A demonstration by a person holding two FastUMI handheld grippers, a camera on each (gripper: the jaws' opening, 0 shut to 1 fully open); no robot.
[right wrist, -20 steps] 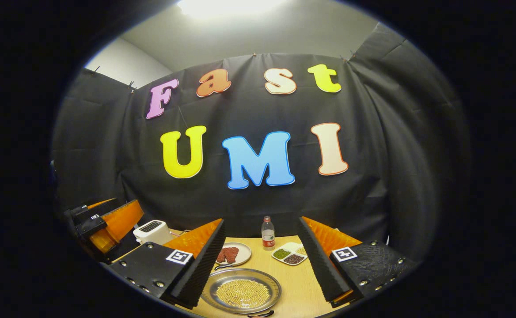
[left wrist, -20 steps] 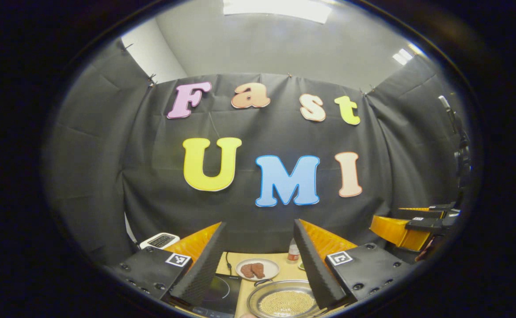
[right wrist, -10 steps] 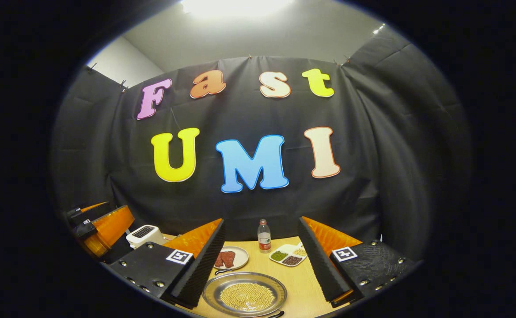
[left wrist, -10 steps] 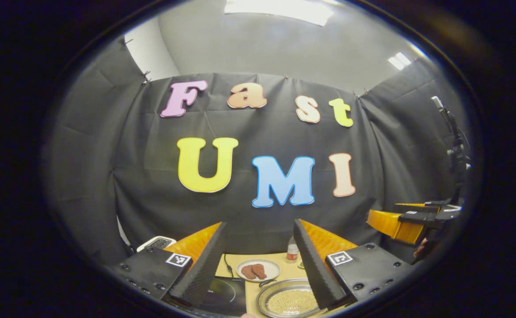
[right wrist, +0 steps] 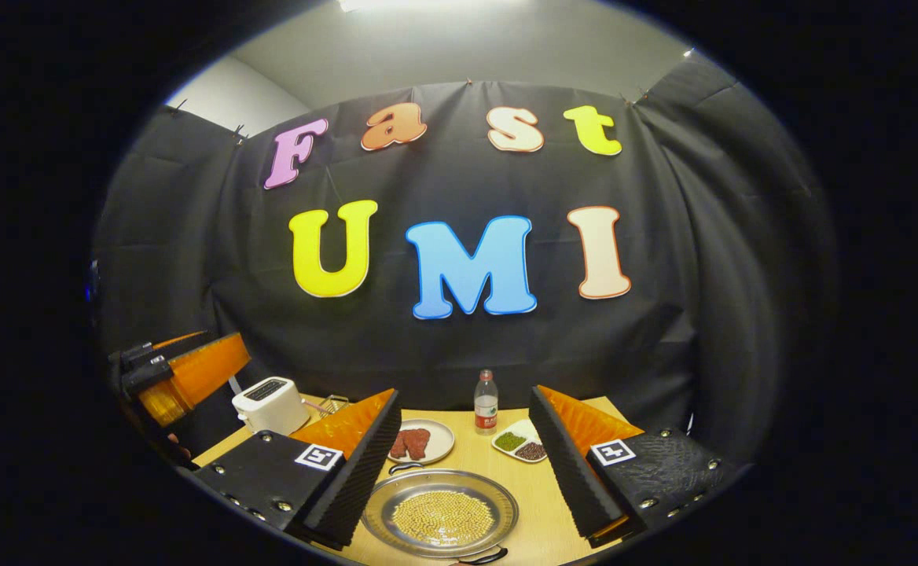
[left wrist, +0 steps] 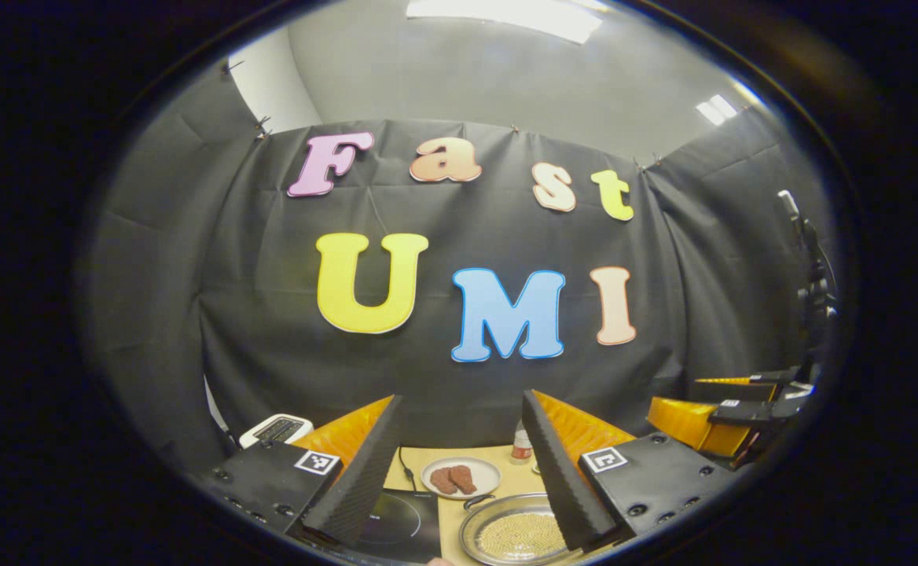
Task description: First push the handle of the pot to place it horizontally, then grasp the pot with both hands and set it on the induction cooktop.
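- The first step, by my reading, had not begun: both tools hung above the table, well clear of the pot, so the job ahead was to lower one and push a handle round until the pair lay level across the view.
- The pot, a shallow metal pan with a layer of pale yellow beans, sat on the bare wood just right of the cooktop; its two small dark handles lay at the far and near rims, so a sideways nudge on one looked better than a grab, since the pan is light and the beans could spill if it tipped.
- The left gripper had its fingers spread wide with nothing between them; the right gripper likewise stood apart and empty.
- The cooktop, a flat black slab, lay at the near left, its cord trailing back.
- Farther back stood a white toaster, a plate of reddish meat, a divided dish of beans and a small water bottle.
- Black cloth walled the booth under a grey ceiling with bright lamps.
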